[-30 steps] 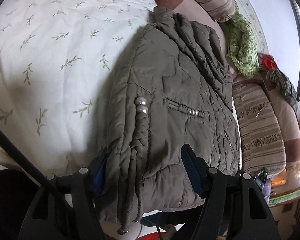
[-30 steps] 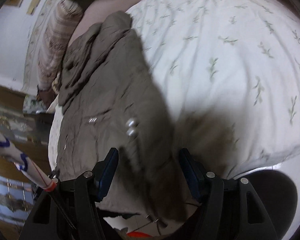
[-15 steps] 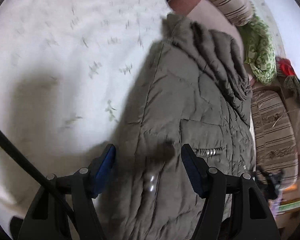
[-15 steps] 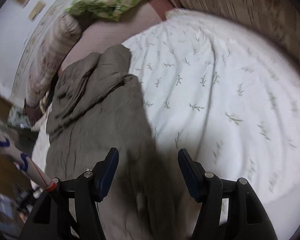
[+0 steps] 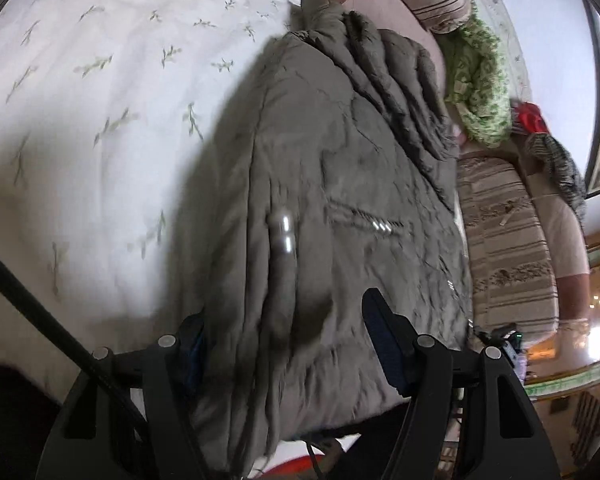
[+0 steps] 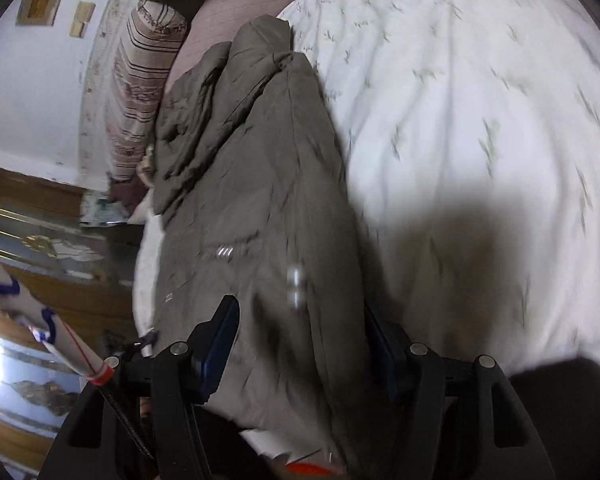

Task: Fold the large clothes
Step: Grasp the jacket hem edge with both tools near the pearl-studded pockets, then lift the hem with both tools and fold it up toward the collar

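Straddling the near hem of the olive quilted jacket (image 5: 340, 184), left gripper (image 5: 288, 344) and right gripper (image 6: 300, 340) both stand unclenched; its long axis runs straight away toward the striped pillow (image 6: 140, 92).

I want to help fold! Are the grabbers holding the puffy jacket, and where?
Cannot be told. The left gripper and right gripper each straddle the near hem of the olive jacket, but no pad clearly pinches the fabric.
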Motion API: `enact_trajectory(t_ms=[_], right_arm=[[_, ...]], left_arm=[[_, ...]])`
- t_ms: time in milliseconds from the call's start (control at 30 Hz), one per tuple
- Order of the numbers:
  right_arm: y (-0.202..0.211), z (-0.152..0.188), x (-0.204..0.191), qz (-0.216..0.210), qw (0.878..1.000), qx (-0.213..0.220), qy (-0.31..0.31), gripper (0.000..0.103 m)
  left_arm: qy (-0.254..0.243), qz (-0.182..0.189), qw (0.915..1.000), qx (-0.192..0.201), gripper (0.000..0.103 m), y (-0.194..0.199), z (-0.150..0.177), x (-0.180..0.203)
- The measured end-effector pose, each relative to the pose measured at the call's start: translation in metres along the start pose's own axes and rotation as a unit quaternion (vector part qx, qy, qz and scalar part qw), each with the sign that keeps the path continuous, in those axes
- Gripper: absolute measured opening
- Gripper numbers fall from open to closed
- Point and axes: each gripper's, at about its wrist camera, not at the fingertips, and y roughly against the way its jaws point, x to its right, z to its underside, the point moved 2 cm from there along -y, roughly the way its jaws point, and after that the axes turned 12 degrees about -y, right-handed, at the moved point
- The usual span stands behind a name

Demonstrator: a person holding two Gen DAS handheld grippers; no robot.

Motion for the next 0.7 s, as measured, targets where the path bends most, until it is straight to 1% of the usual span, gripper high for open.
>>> enact_trajectory(t_ms=[67, 100, 167, 200, 233, 267, 300, 333, 367, 400, 433, 467, 500, 567, 600, 633, 700], right_arm=[[0.0, 0.009, 0.003, -0.01, 1.0, -0.009, 0.002, 0.066], [-0.001, 0.014, 0.005, -0.004, 1.0, -0.013, 0.009, 0.066], [-0.009, 0.024, 0.002, 0.017, 0.999, -0.014, 0.026, 0.063], [-0.014, 0.029, 0.0, 0.035, 0.999, -0.01, 0.035, 0.062], [-0.016, 0.031, -0.001, 0.05, 0.998, -0.006, 0.041, 0.057], [-0.019, 0.034, -0.004, 0.063, 0.997, 0.0, 0.046, 0.051], [-0.02, 0.036, -0.009, 0.076, 0.996, 0.008, 0.054, 0.048], [-0.019, 0.039, -0.014, 0.084, 0.994, 0.013, 0.063, 0.043], [-0.018, 0.041, -0.019, 0.091, 0.993, 0.017, 0.071, 0.034], [-0.015, 0.041, -0.023, 0.094, 0.992, 0.021, 0.077, 0.03], [-0.013, 0.041, -0.026, 0.089, 0.993, 0.023, 0.079, 0.023], [-0.008, 0.041, -0.032, 0.075, 0.994, 0.025, 0.08, 0.02], [-0.003, 0.039, -0.037, 0.062, 0.994, 0.027, 0.082, 0.02], [0.004, 0.039, -0.047, 0.051, 0.994, 0.032, 0.096, 0.019], [0.004, 0.04, -0.049, 0.053, 0.993, 0.031, 0.104, 0.019], [0.002, 0.041, -0.051, 0.06, 0.991, 0.028, 0.114, 0.022], [-0.008, 0.042, -0.047, 0.08, 0.989, 0.024, 0.118, 0.026]], left_arm=[[-0.008, 0.012, 0.9999, 0.003, 0.066, 0.003, 0.01, 0.006], [-0.015, 0.011, 0.9998, 0.002, 0.066, 0.002, 0.015, 0.01], [-0.02, 0.001, 0.9998, -0.005, 0.066, -0.005, 0.021, 0.015], [-0.018, -0.012, 0.9997, -0.012, 0.066, -0.01, 0.024, 0.016], [-0.016, -0.029, 0.9994, -0.014, 0.064, -0.013, 0.027, 0.017], [-0.015, -0.049, 0.9986, -0.009, 0.057, -0.012, 0.028, 0.019], [-0.015, -0.064, 0.9978, -0.004, 0.045, -0.01, 0.028, 0.022], [-0.015, -0.068, 0.9976, 0.0, 0.039, -0.007, 0.028, 0.024], [-0.015, -0.068, 0.9975, 0.005, 0.029, -0.004, 0.028, 0.027], [-0.014, -0.071, 0.9973, 0.011, 0.025, 0.001, 0.027, 0.032], [-0.015, -0.075, 0.997, 0.017, 0.024, 0.005, 0.024, 0.035], [-0.019, -0.078, 0.9965, 0.022, 0.023, 0.008, 0.022, 0.039], [-0.026, -0.083, 0.9958, 0.028, 0.023, 0.013, 0.02, 0.046], [-0.041, -0.089, 0.9945, 0.037, 0.023, 0.019, 0.016, 0.057], [-0.045, -0.09, 0.9941, 0.04, 0.023, 0.018, 0.014, 0.06], [-0.046, -0.092, 0.9939, 0.04, 0.023, 0.016, 0.013, 0.061], [-0.042, -0.1, 0.9937, 0.03, 0.027, 0.007, 0.015, 0.058]])
